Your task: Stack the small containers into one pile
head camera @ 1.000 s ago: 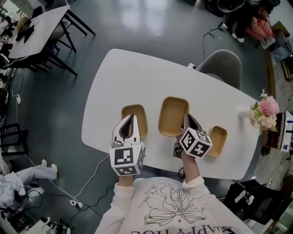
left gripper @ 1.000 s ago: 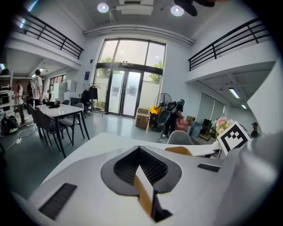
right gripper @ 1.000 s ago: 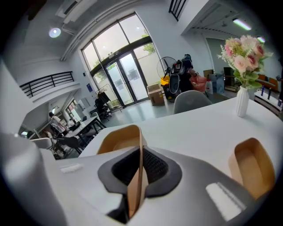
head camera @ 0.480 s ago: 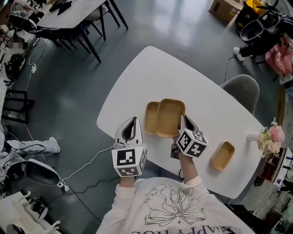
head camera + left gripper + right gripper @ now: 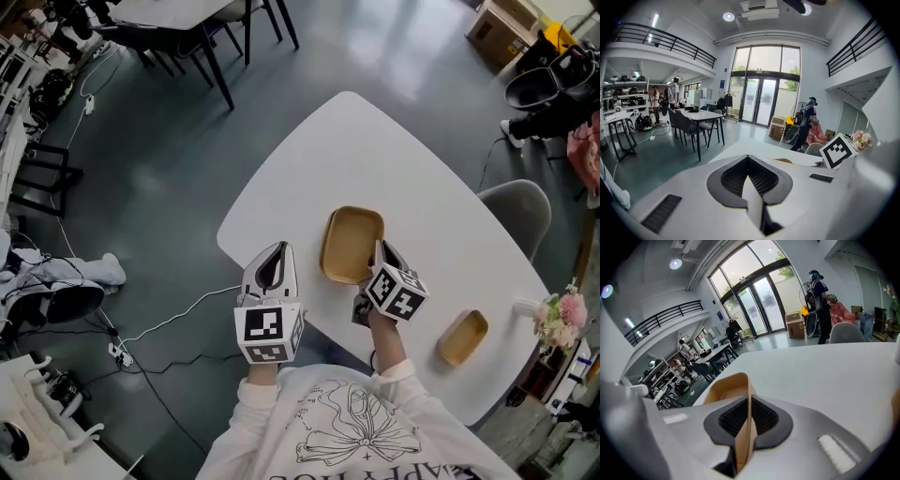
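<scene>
A large tan tray (image 5: 349, 242) lies near the front of the white table (image 5: 375, 150). My right gripper (image 5: 380, 247) is shut on the tray's near right rim; in the right gripper view the thin tan wall (image 5: 726, 389) stands pinched between the dark pads (image 5: 761, 416). No other container shows beside or under this tray. A small tan container (image 5: 463, 337) sits alone further right on the table. My left gripper (image 5: 278, 249) hovers at the table's front left edge, left of the tray, shut and holding nothing (image 5: 747, 158).
A grey chair (image 5: 520, 202) stands behind the table on the right, and pink flowers (image 5: 561, 315) sit at the table's right end. Dark tables and chairs (image 5: 202, 28) fill the far left. A cable (image 5: 173, 323) runs over the floor on the left.
The right gripper has carried the large tray leftward over the small container that lay on the left, which no longer shows. The view has also swung. The left gripper stays shut.
</scene>
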`<state>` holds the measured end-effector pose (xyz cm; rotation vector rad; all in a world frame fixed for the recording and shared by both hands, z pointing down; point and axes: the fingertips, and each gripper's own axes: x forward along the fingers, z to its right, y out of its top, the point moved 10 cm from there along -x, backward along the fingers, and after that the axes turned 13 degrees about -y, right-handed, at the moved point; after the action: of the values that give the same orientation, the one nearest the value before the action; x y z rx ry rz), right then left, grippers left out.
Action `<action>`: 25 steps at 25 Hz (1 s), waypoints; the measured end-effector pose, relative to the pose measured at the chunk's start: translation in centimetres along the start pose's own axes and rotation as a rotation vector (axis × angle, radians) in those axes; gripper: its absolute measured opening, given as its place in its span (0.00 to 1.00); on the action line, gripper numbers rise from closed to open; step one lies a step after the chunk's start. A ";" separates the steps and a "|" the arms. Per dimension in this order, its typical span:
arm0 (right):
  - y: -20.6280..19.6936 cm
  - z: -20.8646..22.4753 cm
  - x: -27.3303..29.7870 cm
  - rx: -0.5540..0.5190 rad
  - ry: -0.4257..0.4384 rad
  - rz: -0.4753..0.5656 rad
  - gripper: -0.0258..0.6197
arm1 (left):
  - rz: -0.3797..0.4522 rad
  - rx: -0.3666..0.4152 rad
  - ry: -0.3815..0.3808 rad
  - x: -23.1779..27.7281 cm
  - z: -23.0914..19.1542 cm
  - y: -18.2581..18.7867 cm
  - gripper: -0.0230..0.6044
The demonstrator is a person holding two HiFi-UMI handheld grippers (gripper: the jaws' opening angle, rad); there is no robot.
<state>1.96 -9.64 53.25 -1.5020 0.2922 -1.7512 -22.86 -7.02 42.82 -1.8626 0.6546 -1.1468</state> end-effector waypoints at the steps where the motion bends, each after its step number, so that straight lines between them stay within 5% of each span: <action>1: -0.1 -0.1 0.3 -0.003 -0.002 -0.006 0.09 | -0.001 -0.001 0.003 0.0 -0.2 0.0 0.05; 17: -2.1 -1.0 2.2 0.014 -0.031 -0.061 0.11 | -0.024 -0.008 -0.008 -0.3 -1.5 -0.4 0.05; 19: -1.8 -1.4 1.9 -0.008 -0.007 -0.036 0.27 | -0.022 -0.001 -0.023 -0.1 -1.4 -0.3 0.05; 25: -0.3 -0.8 -1.1 -0.057 0.006 0.101 0.28 | -0.008 0.040 -0.087 0.5 0.0 0.6 0.05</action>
<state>1.09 -8.97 52.44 -1.4962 0.4174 -1.6801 -22.59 -7.72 42.56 -1.8715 0.5718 -1.0695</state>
